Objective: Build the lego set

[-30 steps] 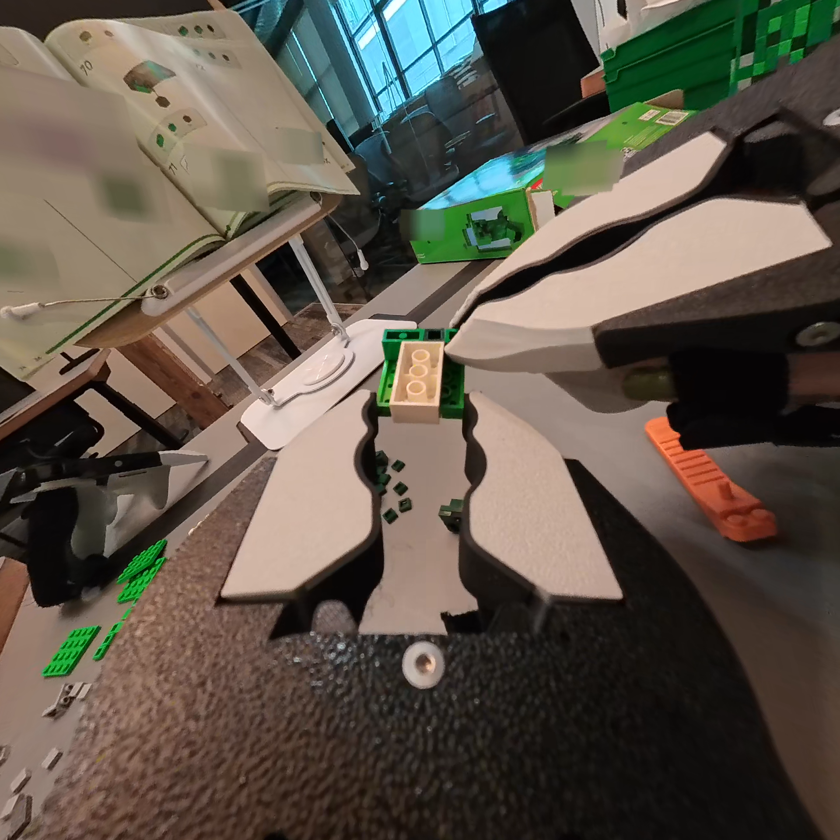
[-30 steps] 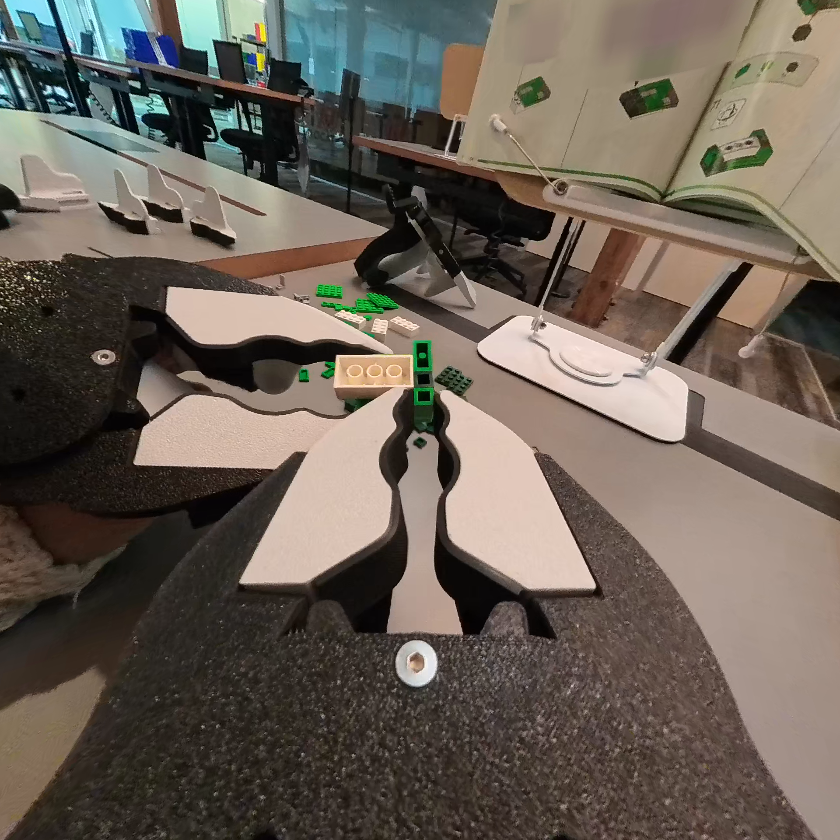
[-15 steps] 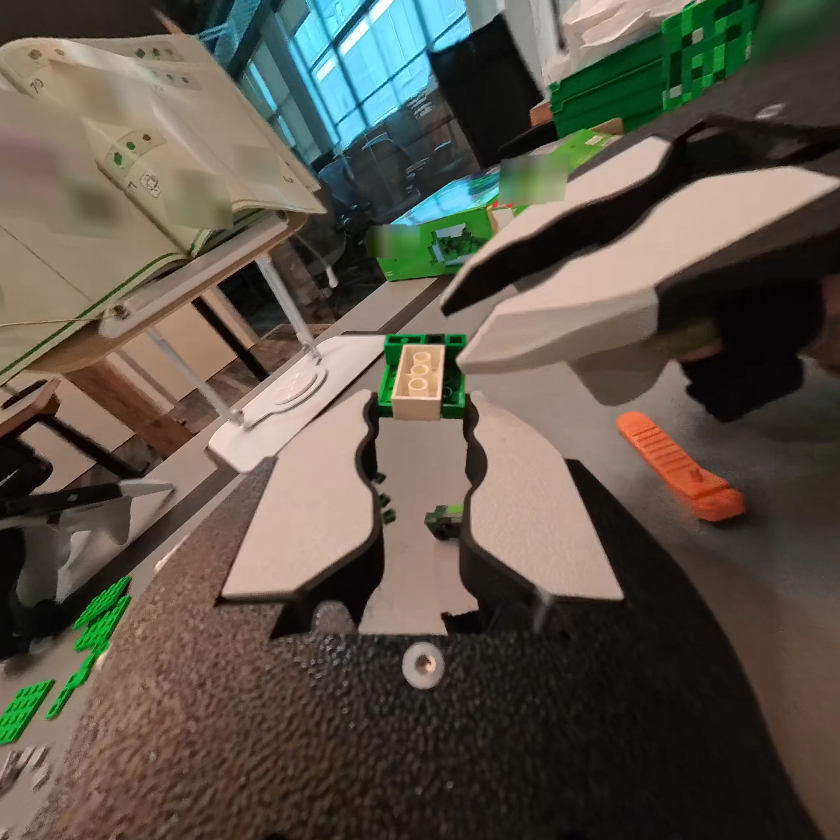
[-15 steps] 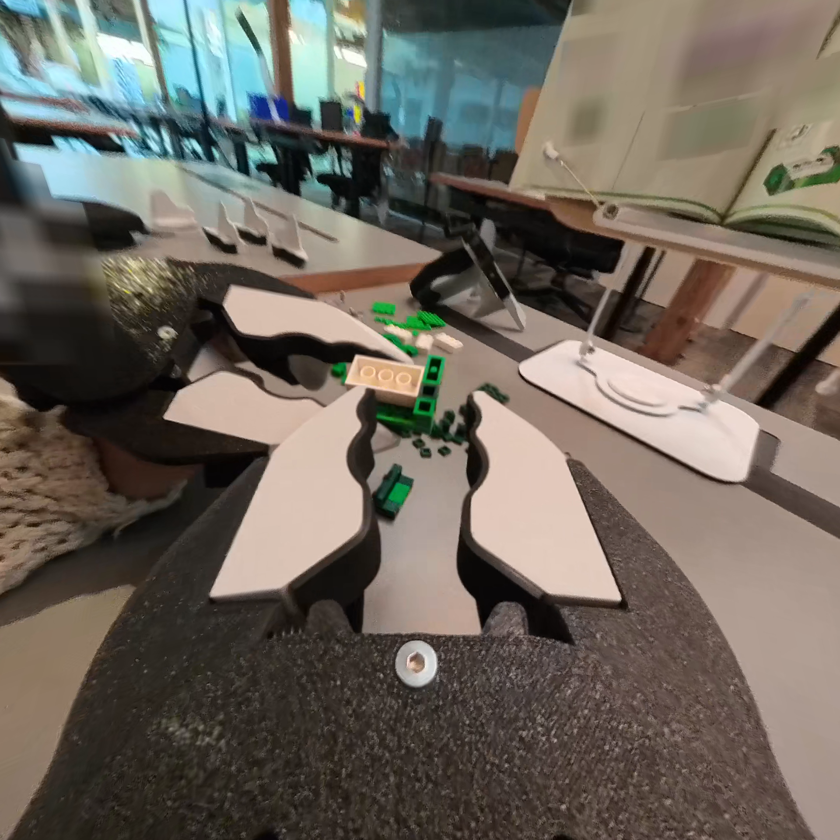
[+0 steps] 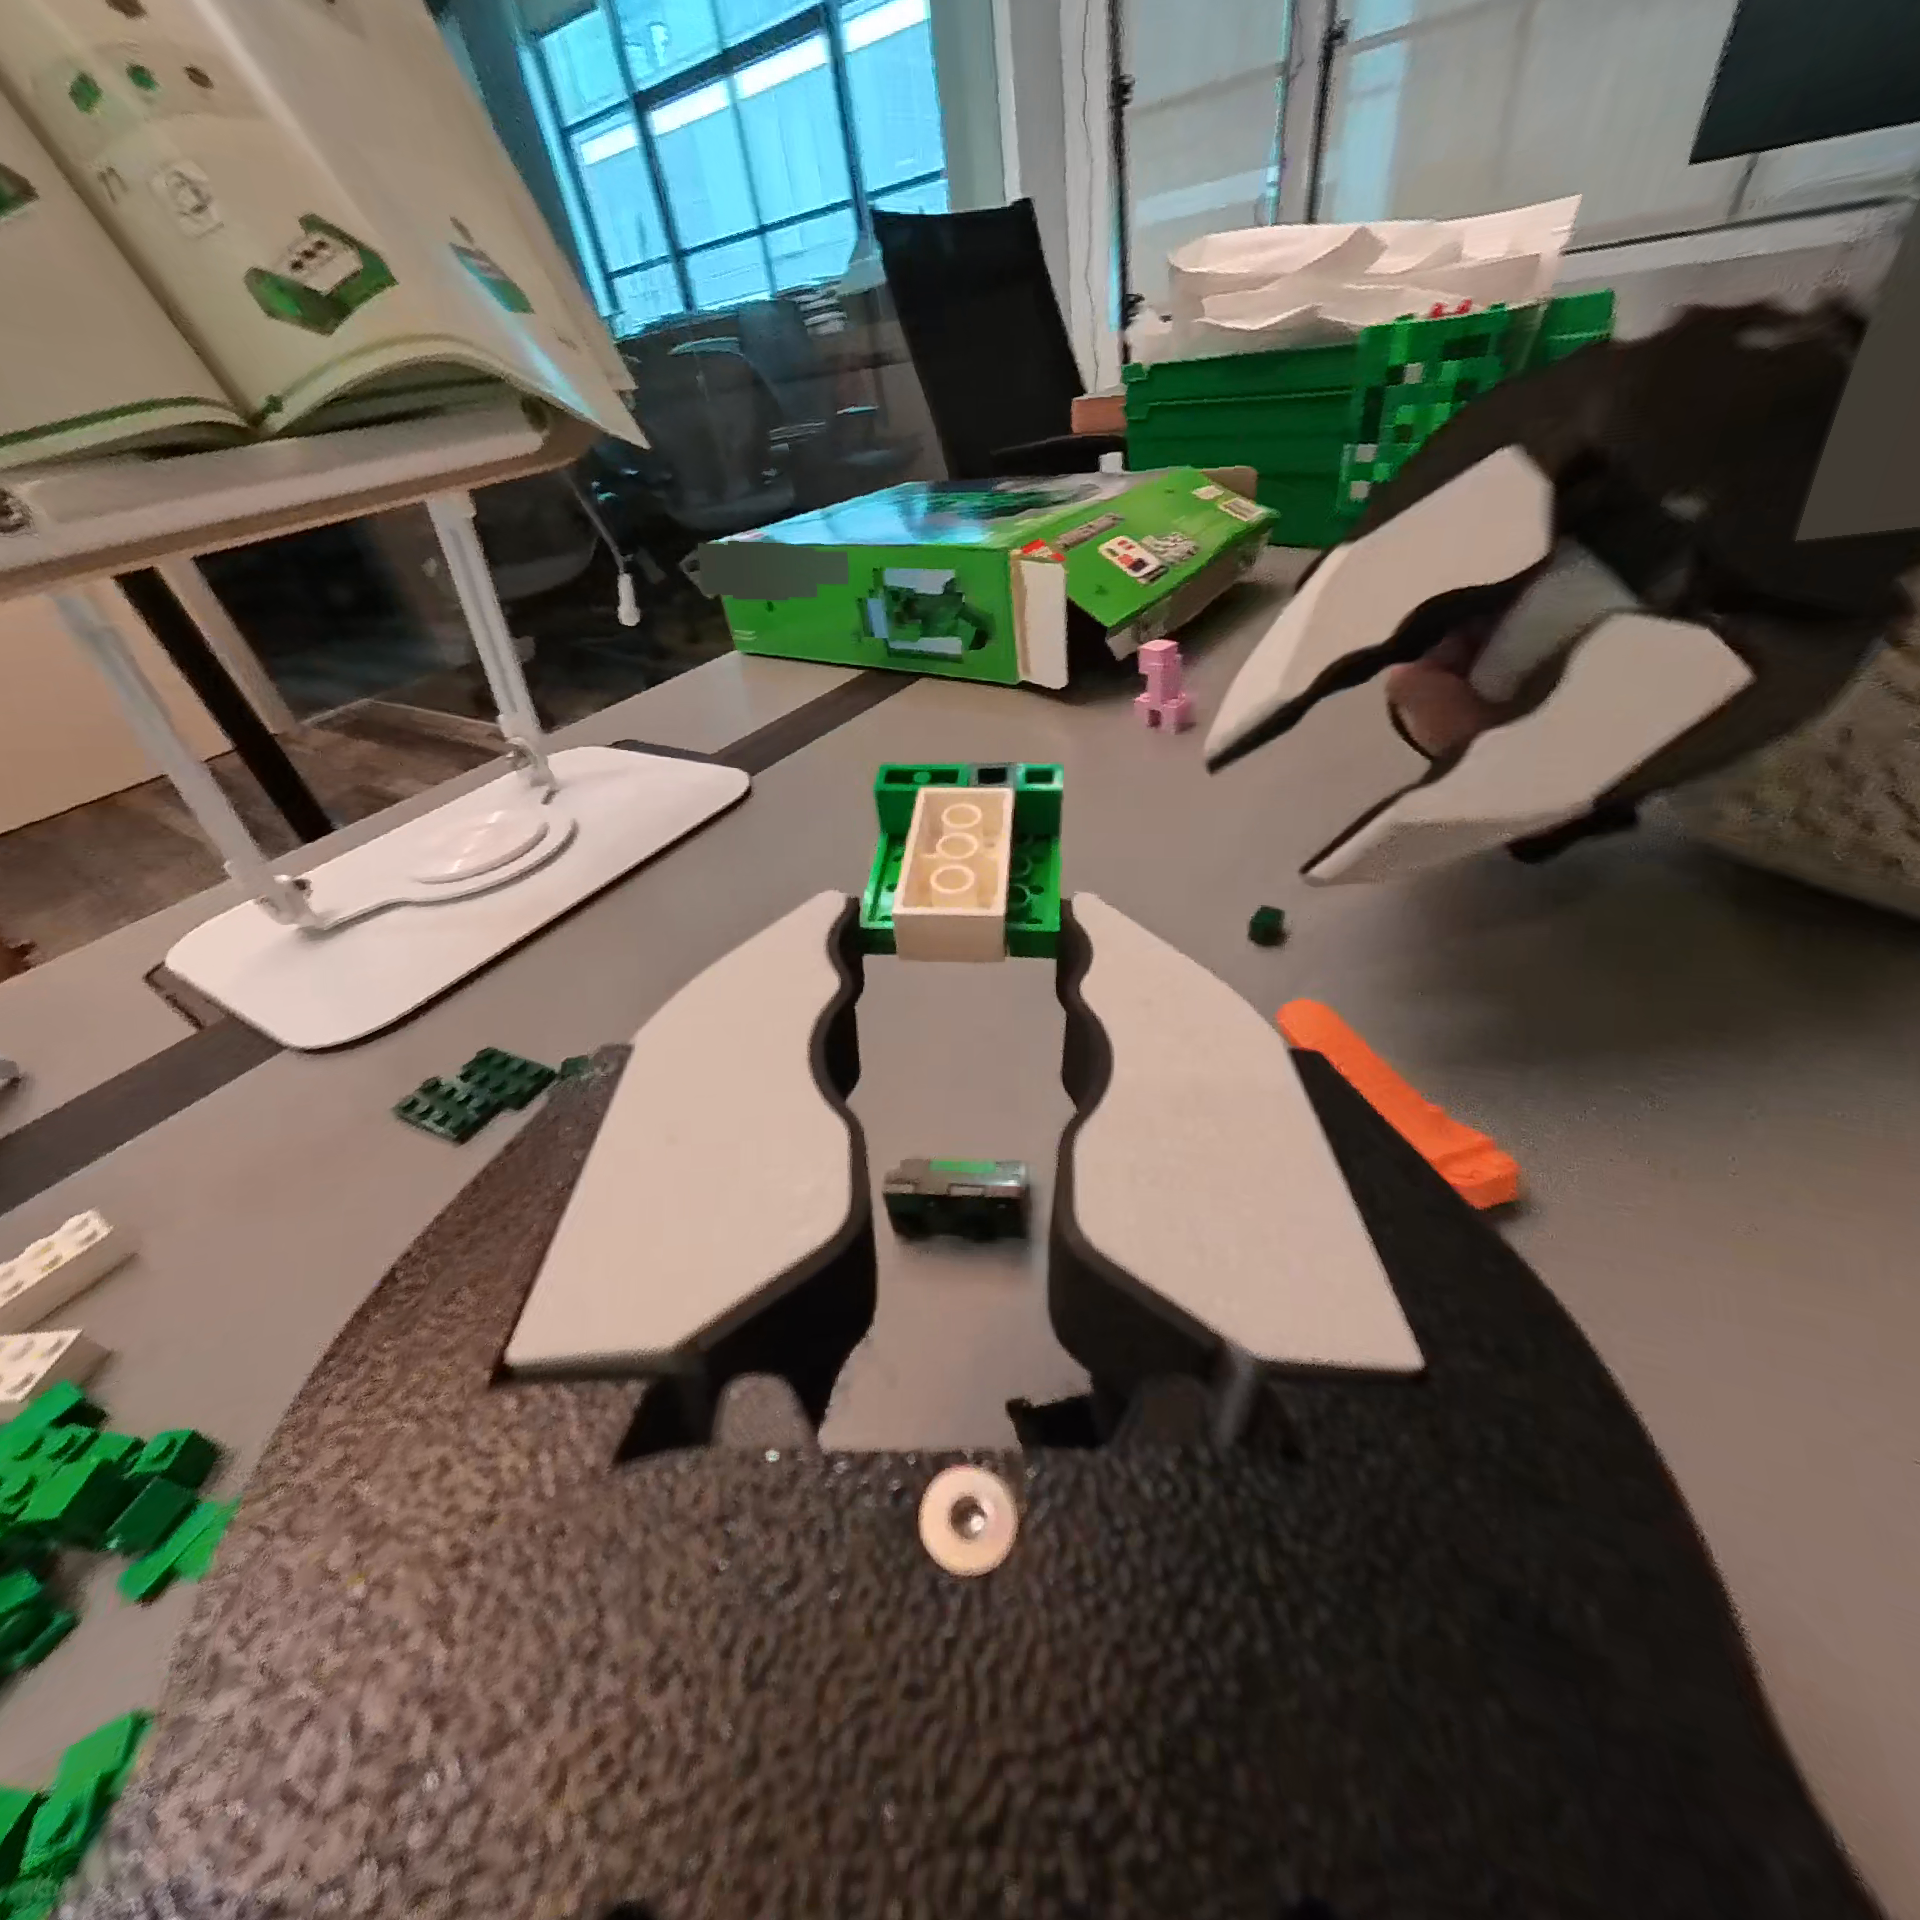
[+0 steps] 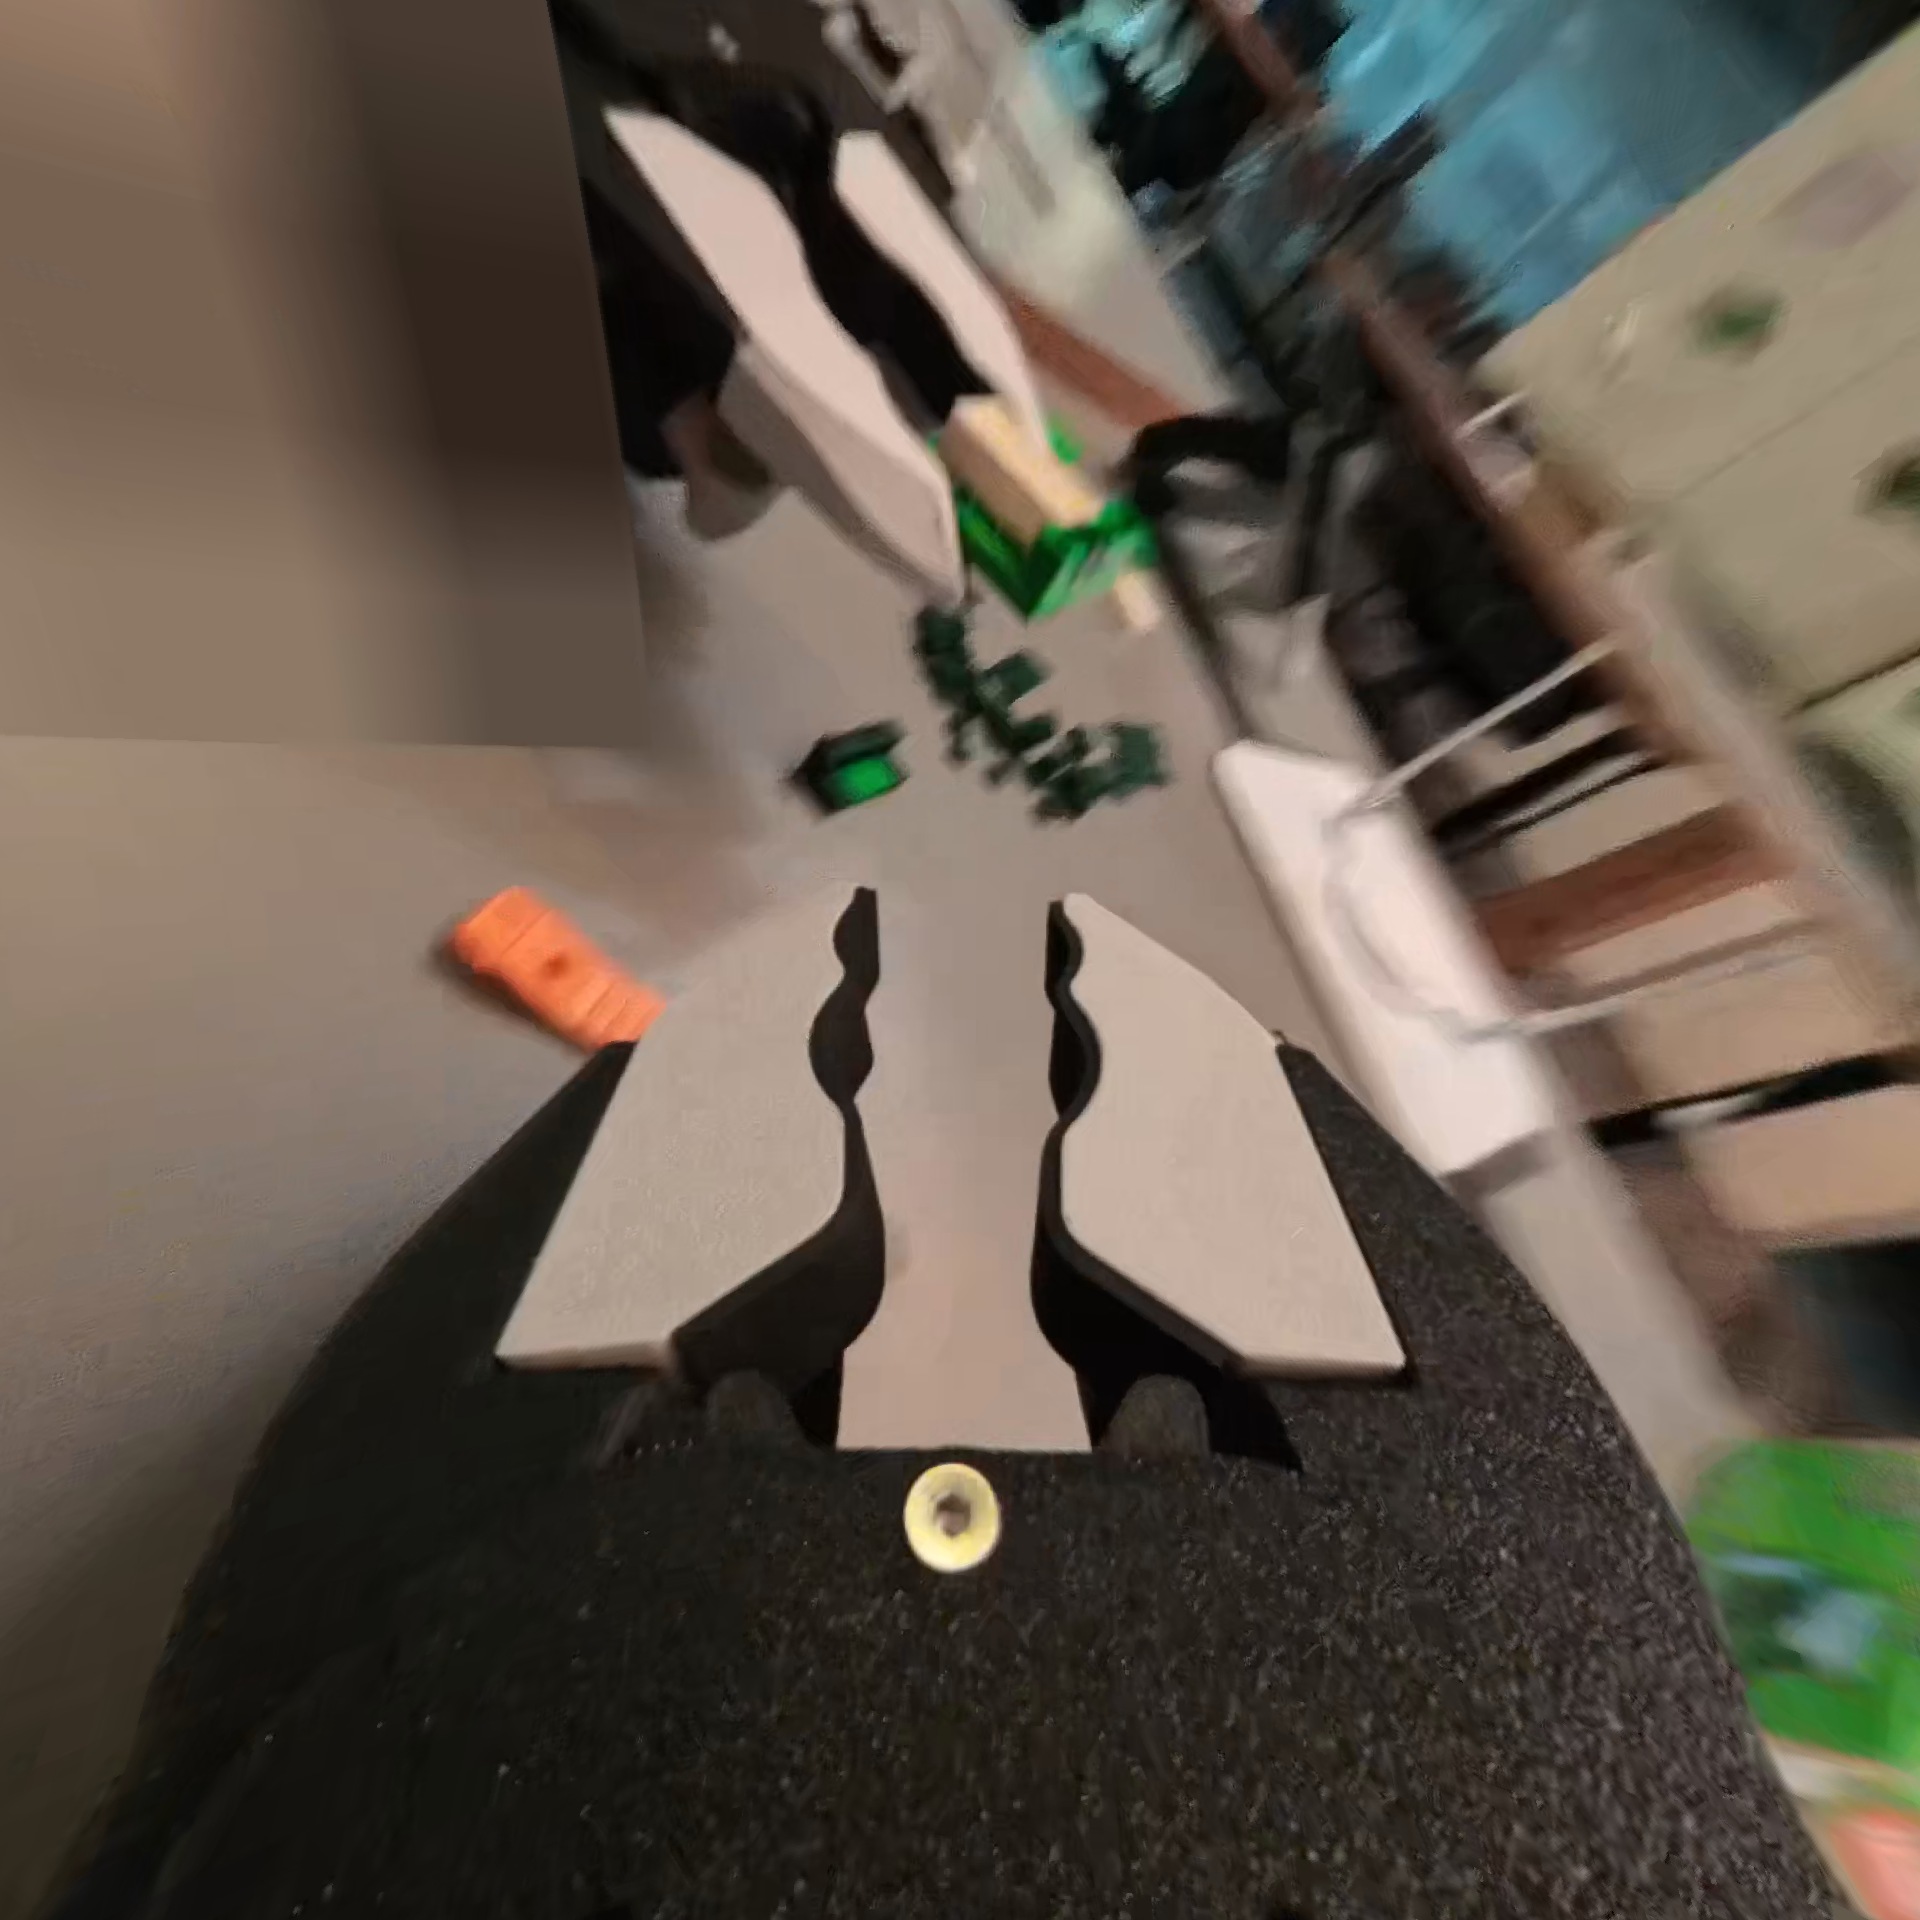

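Note:
My left gripper is shut on a small green lego assembly with a white three-stud brick on top, held above the grey table. A small dark green and black piece lies on the table below, between the fingers. My right gripper is open and empty; it also shows in the left wrist view, apart from the assembly on its right. The blurred right wrist view shows the left gripper holding the assembly farther off.
An orange brick separator lies to the right. A tiny dark green piece, dark green plates, green bricks and white bricks lie scattered. The instruction book sits on a white stand. A green box lies behind.
My right gripper has let go of the assembly's green wall, opened, and pulled back to the right. My left gripper has kept the assembly and swung toward the green box.

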Demonstrator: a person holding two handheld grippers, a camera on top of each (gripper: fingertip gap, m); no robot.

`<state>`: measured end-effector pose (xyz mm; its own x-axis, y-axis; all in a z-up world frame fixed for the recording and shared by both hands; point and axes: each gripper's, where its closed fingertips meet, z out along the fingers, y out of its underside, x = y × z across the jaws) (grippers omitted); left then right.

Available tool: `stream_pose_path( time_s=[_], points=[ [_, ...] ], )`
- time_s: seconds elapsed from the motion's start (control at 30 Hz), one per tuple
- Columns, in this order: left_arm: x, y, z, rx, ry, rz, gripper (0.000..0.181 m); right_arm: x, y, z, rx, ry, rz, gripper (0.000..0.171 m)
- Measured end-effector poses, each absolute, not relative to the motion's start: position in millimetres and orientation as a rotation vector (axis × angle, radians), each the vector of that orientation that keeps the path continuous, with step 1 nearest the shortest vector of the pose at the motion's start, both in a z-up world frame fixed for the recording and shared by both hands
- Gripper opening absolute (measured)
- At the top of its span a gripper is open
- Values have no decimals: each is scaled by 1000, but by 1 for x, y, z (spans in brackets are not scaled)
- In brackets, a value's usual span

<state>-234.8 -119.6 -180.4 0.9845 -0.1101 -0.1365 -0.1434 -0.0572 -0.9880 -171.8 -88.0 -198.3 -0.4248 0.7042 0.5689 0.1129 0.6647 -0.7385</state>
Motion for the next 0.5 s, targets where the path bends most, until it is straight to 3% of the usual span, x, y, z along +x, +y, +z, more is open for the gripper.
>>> stream_pose_path(
  time_s=[0.13,0.5],
  points=[
    [-217,-118,-183,-1626,314,-31,35,-139,-54,-228,-982,-2117,995,26],
    [-192,-116,-197,-1682,492,-39,35,-136,-38,-263,-1019,-2317,967,15]
  ],
)
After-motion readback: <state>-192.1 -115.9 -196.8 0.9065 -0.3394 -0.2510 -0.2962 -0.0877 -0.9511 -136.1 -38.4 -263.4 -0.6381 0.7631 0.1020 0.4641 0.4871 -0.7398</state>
